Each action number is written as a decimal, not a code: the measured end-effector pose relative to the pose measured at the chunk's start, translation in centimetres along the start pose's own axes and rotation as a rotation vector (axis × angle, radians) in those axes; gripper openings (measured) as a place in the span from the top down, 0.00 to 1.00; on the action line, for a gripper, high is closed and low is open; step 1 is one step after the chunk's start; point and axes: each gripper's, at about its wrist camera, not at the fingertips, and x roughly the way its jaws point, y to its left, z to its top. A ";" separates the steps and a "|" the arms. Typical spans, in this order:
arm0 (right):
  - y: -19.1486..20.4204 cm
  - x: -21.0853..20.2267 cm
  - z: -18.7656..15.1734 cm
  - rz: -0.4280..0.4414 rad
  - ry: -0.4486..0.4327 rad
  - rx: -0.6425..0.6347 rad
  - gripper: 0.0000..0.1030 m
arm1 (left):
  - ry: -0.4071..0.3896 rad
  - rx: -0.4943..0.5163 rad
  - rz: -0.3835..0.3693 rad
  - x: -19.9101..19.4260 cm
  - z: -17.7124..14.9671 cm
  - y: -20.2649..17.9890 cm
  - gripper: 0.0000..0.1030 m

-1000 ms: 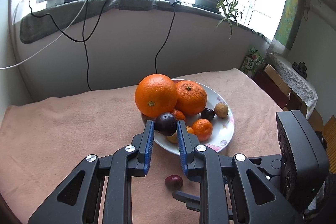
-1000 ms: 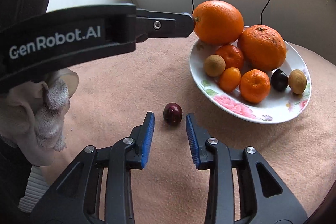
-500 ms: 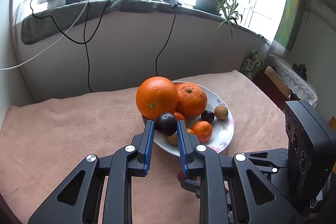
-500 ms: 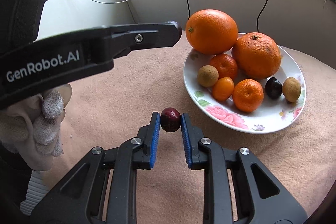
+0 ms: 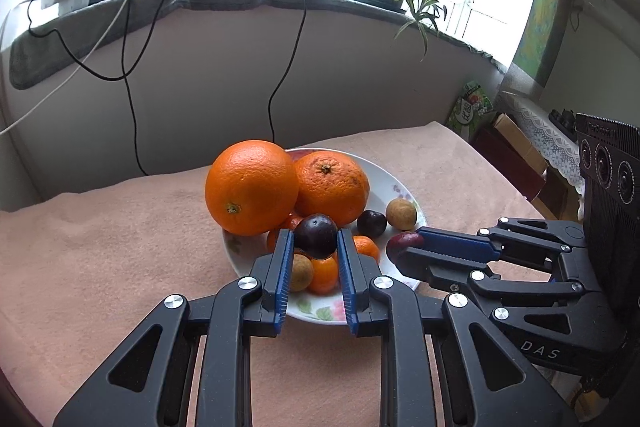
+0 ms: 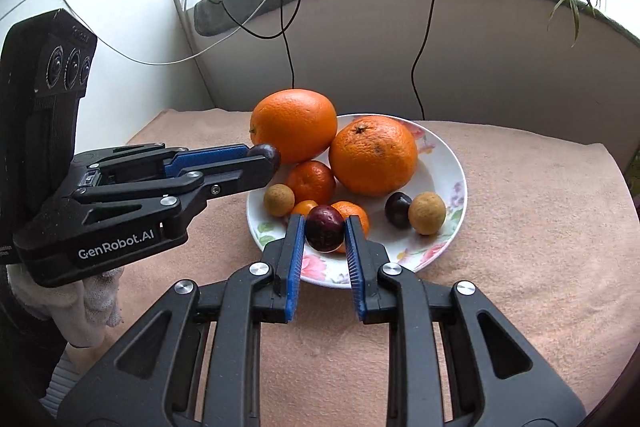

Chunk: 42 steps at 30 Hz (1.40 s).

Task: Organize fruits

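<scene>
"GenRobot.AI" on left gripper (image 6: 264, 157) body; "DAS" on right gripper (image 5: 404, 247) body

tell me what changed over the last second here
The right gripper closed on the dark red fruit lying on the cloth and lifted it toward the plate. The left gripper stayed shut on its dark plum; the plate's fruit stayed put.
</scene>
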 end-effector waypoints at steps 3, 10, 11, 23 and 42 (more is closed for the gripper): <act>-0.6 0.5 0.5 -0.015 -0.001 0.003 0.79 | 0.007 0.002 -0.008 0.5 0.1 -0.4 0.80; -1.8 0.3 0.7 -0.030 -0.012 0.013 0.79 | 0.014 0.011 -0.017 1.2 0.4 -1.0 0.80; -1.9 0.4 0.8 -0.031 -0.012 0.013 0.79 | 0.016 0.011 -0.017 1.3 0.4 -1.0 0.80; -2.4 0.7 1.2 -0.029 -0.010 0.020 0.75 | 0.020 0.016 -0.004 1.6 0.4 -1.2 0.78; -2.4 -3.4 0.0 -0.044 -0.069 0.045 0.31 | -0.050 -0.002 0.062 -2.9 -0.9 -1.6 0.48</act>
